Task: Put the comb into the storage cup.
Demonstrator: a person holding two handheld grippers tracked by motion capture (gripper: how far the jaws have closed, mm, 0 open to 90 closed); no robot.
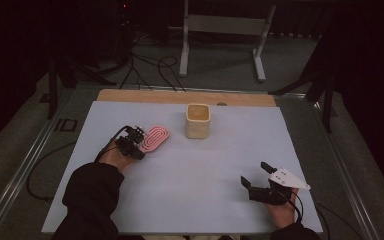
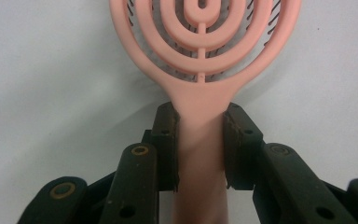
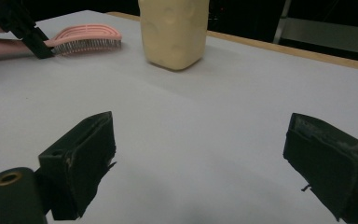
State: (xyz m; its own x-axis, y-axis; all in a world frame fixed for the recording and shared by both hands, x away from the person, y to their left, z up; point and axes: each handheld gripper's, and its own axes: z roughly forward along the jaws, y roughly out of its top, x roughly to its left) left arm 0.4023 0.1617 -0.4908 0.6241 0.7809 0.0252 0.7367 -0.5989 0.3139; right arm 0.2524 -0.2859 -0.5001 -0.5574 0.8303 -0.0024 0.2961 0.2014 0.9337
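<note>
My left claw (image 2: 200,140) grips the handle of the pink hairbrush (image 2: 200,51) lying on the table (image 1: 190,170) left of the cream cup (image 1: 198,120), while my right claw (image 3: 200,163) gapes empty.

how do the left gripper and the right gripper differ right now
The left gripper is shut on the pink hairbrush handle; the right gripper stands open, holding nothing. The left sits by the cream cup; the right rests nearer the table's front edge. Both have black jaws.
</note>
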